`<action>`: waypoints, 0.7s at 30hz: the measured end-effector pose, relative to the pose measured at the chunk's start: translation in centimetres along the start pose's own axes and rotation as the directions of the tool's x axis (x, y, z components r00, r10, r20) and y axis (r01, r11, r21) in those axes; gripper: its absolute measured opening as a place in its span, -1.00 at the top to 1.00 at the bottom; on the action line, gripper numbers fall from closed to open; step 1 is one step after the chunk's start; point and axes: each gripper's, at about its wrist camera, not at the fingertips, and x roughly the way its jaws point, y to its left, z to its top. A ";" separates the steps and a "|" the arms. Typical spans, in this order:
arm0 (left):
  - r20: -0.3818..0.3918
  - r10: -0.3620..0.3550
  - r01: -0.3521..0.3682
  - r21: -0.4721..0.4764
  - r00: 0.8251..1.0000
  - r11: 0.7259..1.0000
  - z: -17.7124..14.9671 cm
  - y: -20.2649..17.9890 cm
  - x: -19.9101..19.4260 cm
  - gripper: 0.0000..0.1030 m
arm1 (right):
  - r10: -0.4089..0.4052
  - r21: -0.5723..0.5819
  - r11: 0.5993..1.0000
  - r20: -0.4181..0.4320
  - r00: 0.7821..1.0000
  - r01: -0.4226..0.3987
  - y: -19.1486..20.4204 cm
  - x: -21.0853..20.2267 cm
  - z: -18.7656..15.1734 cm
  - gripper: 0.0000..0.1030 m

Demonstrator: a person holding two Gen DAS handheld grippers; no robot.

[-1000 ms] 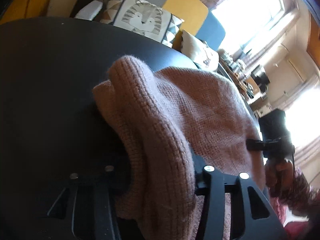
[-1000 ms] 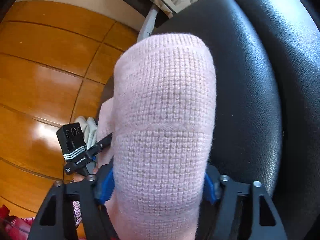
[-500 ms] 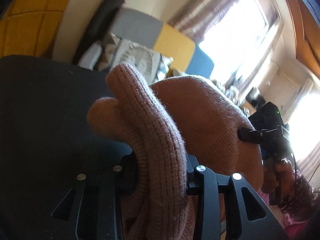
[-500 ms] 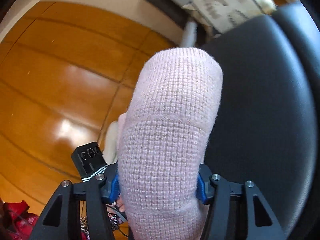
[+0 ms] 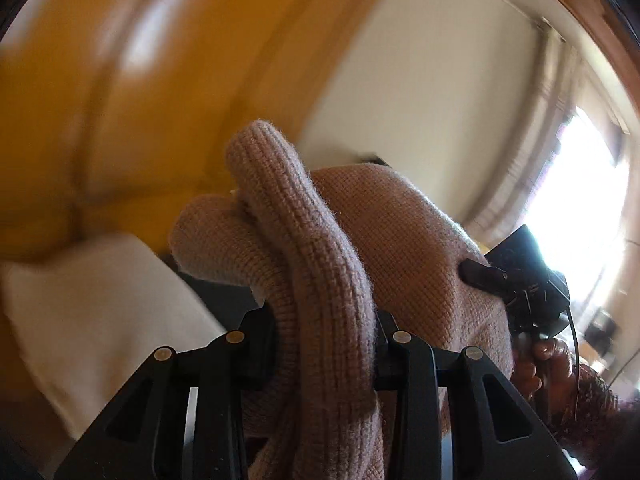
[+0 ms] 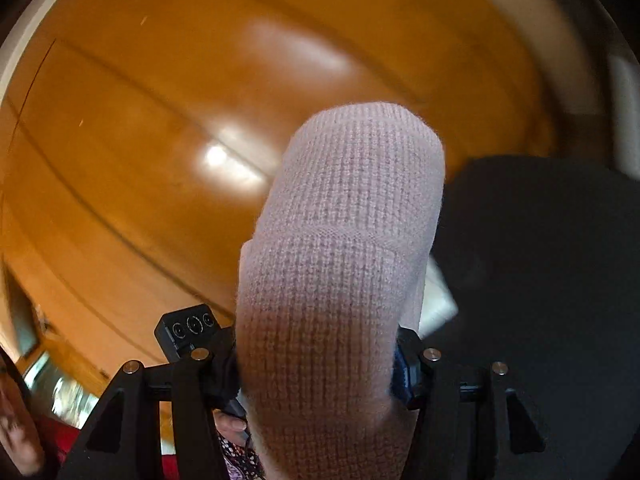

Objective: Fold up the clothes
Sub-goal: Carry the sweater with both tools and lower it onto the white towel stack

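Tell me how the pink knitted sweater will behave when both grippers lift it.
The pink knitted sweater will probably flop: it bulges and droops over the left gripper. It seems thick and fuzzy, so the right gripper is unlikely to slip. Loose parts will likely hang and swing.

I observed motion blur across the floor [image 6: 160, 140]; the sweater [image 5: 332, 280] hid the fingertips of both grippers and ran off the bottom edge.

A glossy orange-brown wooden floor [image 6: 168, 152] fills most of the right wrist view, blurred, with a bright glare patch on it. A black seat cushion [image 6: 540, 280] lies right of that floor. In the left wrist view a cream wall [image 5: 432, 92] stands left of a bright window [image 5: 576, 216].
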 end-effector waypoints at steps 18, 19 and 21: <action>-0.082 0.271 -0.282 -0.330 0.959 0.901 -4.8 22.2 2.2 -0.08 | -0.110 0.083 0.988 -0.223 0.969 0.131 -16.5 26.6 7.3 -0.69; -0.054 0.311 -0.312 -0.313 0.949 0.897 -4.6 21.5 1.4 -0.08 | -0.144 0.043 0.987 -0.203 0.969 0.156 -15.6 26.4 7.5 -0.69; 0.005 0.388 -0.371 -0.281 0.922 0.885 -4.2 20.0 -0.3 -0.08 | -0.214 -0.037 0.977 -0.110 0.971 0.211 -14.1 24.4 7.7 -0.68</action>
